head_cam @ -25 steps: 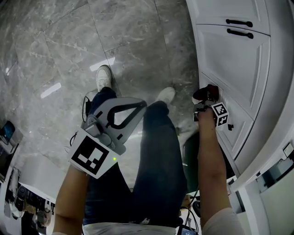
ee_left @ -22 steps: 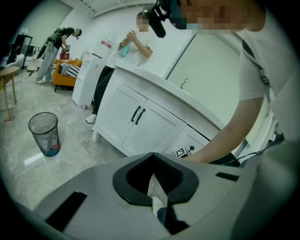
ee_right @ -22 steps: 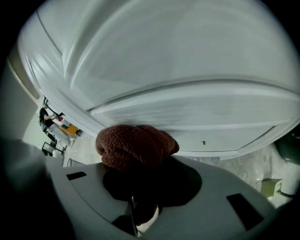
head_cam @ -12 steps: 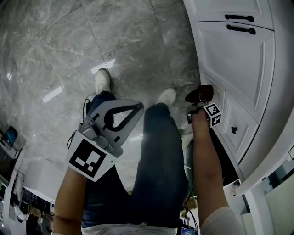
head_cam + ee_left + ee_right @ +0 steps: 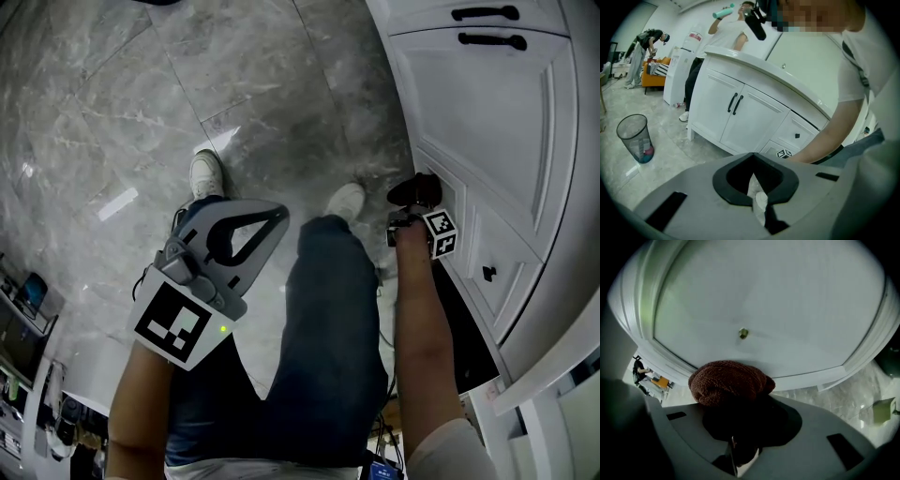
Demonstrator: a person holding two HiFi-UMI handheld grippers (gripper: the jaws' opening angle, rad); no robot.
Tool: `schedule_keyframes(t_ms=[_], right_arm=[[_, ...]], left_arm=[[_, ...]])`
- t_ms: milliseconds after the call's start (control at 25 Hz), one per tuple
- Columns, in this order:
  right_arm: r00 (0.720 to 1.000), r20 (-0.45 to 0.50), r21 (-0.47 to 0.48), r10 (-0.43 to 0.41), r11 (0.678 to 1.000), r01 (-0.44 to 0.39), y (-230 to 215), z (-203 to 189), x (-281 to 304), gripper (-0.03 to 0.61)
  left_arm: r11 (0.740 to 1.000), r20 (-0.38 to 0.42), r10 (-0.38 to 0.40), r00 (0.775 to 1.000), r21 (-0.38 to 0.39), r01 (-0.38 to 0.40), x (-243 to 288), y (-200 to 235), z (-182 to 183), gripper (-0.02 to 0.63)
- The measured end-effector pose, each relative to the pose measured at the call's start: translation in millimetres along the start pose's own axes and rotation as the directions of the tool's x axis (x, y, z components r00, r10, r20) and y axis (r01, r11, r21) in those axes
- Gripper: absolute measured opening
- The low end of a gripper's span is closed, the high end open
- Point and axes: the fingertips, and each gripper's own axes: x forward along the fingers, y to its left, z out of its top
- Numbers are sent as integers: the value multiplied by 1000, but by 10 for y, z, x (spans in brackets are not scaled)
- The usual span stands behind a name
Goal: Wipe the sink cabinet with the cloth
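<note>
Brown terry cloth [image 5: 729,382] is clamped in the R gripper [image 5: 413,214] jaws and bunched into a wad ahead of the tips. It is held against the white panelled sink cabinet [image 5: 511,131], at the lower moulding of a drawer front, centre-right in head view. Contact looks made but can't be fully confirmed. A small dark knob [image 5: 487,273] is seen lower right of the gripper.

Vs 1.0 s ago: the R marker cube was just beside that knob, and now a clear gap is seen btw them. So the cloth has been slid along the panel toward frame upper left.

Judged: a wiping stroke is under way on the lower cabinet front, with more panel area prob. left to cover.

L gripper [image 5: 279,217] is held idle over the person's leg, left of centre. Its jaws are together w/ nothing btw them, and its position is approx unchanged.
</note>
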Motion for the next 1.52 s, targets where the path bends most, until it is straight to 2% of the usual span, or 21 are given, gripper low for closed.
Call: schedule_keyframes(t_ms=[360, 680, 960, 1120, 1360, 1520], right_arm=[[998, 59, 27, -1, 1000, -1, -233, 165, -301, 98], [996, 89, -27, -26, 999, 28, -364, 300, -627, 98], [992, 123, 7, -16, 1000, 15, -200, 424, -931, 97], [994, 106, -21, -15, 1000, 17, -106, 434, -1086, 95], [985, 157, -51, 67, 997, -59, 225, 461, -1436, 96], [980, 138, -104, 140, 986, -127, 650, 459, -1653, 97]], left_arm=[[999, -20, -38, 999, 33, 39, 70, -213, 71, 11], [997, -28, -61, 998, 34, 62, 5, -370, 112, 11], [998, -5, -62, 998, 23, 62, -120, -448, 248, 11], [998, 6, -54, 999, 13, 54, -249, -485, 341, 11], [999, 45, -45, 998, 21, 44, -416, -511, 564, 11], [1000, 72, -19, 997, -1, 19, -550, -472, 740, 11]])
